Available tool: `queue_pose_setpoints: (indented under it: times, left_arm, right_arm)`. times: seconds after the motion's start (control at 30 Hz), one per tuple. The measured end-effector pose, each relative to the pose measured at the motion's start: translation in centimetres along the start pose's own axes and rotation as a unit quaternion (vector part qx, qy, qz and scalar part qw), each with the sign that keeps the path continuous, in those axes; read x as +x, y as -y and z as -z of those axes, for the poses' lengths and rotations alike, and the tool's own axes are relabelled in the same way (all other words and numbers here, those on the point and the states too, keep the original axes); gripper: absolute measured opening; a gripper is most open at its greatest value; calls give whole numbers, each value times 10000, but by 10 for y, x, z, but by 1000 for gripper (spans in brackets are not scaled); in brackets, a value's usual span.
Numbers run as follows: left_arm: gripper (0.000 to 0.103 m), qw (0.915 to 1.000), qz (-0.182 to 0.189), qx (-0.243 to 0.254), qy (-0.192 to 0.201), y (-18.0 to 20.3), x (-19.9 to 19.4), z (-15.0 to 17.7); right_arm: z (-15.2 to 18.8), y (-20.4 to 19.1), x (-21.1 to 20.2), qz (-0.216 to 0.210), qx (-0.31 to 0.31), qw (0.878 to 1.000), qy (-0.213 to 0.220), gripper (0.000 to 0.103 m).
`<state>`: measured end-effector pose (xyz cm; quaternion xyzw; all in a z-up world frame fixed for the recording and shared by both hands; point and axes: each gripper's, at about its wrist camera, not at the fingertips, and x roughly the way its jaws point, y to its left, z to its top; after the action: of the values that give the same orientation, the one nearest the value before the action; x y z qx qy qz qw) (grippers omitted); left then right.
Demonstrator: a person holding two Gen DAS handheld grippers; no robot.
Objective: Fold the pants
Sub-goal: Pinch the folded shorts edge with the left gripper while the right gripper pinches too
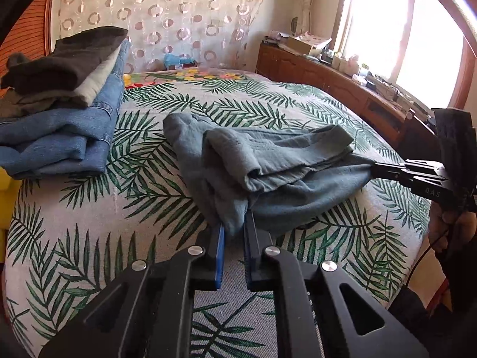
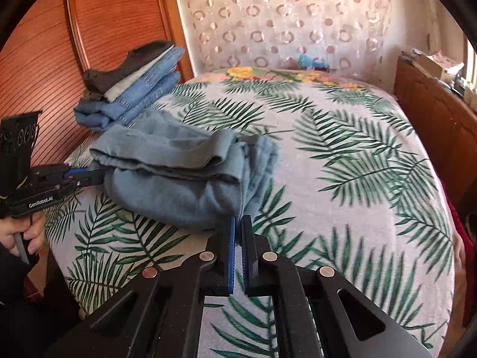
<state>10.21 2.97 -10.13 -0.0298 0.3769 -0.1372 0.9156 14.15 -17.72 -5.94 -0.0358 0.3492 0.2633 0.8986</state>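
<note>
The pants (image 1: 268, 161), a grey-blue bundle already folded over, lie on the bed (image 1: 89, 253) with their long axis running across between the two tools. The left tool (image 1: 234, 226) is clamped on the near left corner, and the right tool (image 2: 238, 220) on the near right corner. Each tool apparently pinches only an edge; the bundle lies ahead of both, equally near.
</note>
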Motion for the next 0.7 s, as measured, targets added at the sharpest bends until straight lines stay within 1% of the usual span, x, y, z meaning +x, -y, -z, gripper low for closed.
queue_pose_setpoints:
  times: [0.13,0.2,0.47,0.67,0.7]
  left_arm:
    - [11,10000,76,19,50,4,-11,2]
    - [11,9999,82,52,49,7,-17,5]
    - [11,9994,260,235,33,25,-45,19]
    - [12,9995,184,237,-60,27,-47,25]
    - [14,9996,165,230,-89,27,-45,26]
  right_arm:
    - [5,3,-9,-75,41,10000,31,3]
    - [7,-1,-14,-42,-20,10000,43,3]
    - [20,-15,-41,-184,-130,9997,10,3]
    - [30,-21,-62,-229,-185,9996,10,3]
    - [33,-20,-65,-225,-181,9996,2,3]
